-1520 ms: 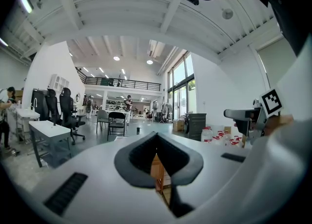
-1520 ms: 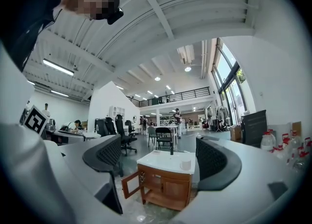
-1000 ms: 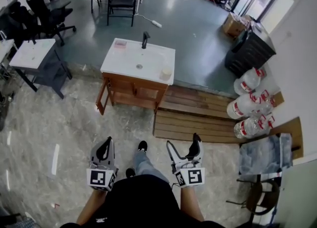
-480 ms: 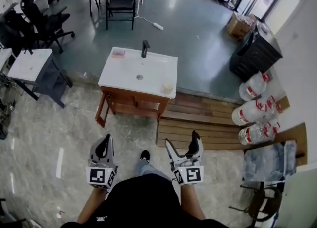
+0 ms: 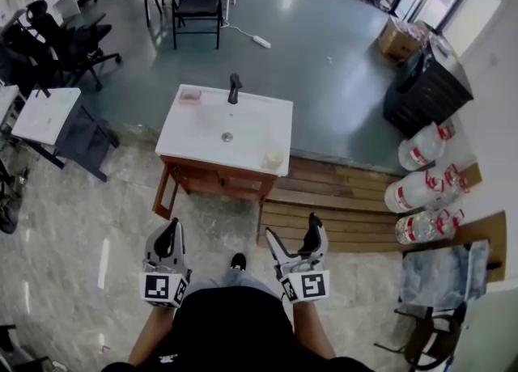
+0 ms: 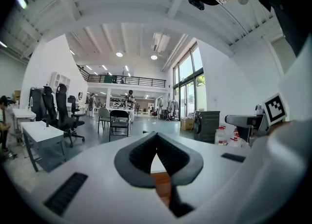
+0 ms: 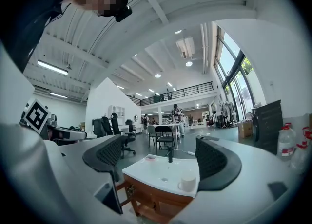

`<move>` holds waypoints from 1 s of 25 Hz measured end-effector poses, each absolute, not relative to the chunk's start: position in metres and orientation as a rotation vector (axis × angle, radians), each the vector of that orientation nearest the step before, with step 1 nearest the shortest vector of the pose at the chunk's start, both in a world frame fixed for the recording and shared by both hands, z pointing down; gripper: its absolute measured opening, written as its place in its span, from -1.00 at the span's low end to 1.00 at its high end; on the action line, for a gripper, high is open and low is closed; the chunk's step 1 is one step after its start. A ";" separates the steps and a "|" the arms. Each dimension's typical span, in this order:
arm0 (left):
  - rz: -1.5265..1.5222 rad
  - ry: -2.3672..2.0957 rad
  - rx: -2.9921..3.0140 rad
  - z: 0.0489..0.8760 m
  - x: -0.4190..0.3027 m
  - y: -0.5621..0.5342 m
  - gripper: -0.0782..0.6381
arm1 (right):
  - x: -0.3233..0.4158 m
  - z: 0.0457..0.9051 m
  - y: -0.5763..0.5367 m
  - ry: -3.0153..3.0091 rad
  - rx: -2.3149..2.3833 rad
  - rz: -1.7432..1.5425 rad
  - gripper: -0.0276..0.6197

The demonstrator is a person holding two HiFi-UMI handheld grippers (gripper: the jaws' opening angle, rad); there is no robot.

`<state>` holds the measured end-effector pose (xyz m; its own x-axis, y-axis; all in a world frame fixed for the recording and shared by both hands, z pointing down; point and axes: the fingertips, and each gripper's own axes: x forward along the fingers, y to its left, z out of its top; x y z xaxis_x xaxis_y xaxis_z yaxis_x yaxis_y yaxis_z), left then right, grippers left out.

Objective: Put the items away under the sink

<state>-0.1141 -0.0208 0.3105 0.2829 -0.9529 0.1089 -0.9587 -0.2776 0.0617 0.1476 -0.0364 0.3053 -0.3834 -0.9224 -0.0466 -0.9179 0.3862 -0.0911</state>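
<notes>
Standing well apart from the sink (image 5: 243, 132), the person holds the left claw (image 5: 169, 231) clenched empty, the right claw (image 5: 292, 231) released. A cup (image 5: 273, 158) and a pink item (image 5: 190, 96) sit on its top; nothing looks stowed yet.

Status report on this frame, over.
Left gripper shut, empty; right gripper open, empty. Cup and pink item on sink, untouched. Nothing blocking approach.
</notes>
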 end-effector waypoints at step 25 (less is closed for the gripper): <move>0.134 -1.503 2.566 0.434 -0.100 -0.160 -0.76 | 0.111 0.467 -0.154 2.422 -1.915 -0.360 0.52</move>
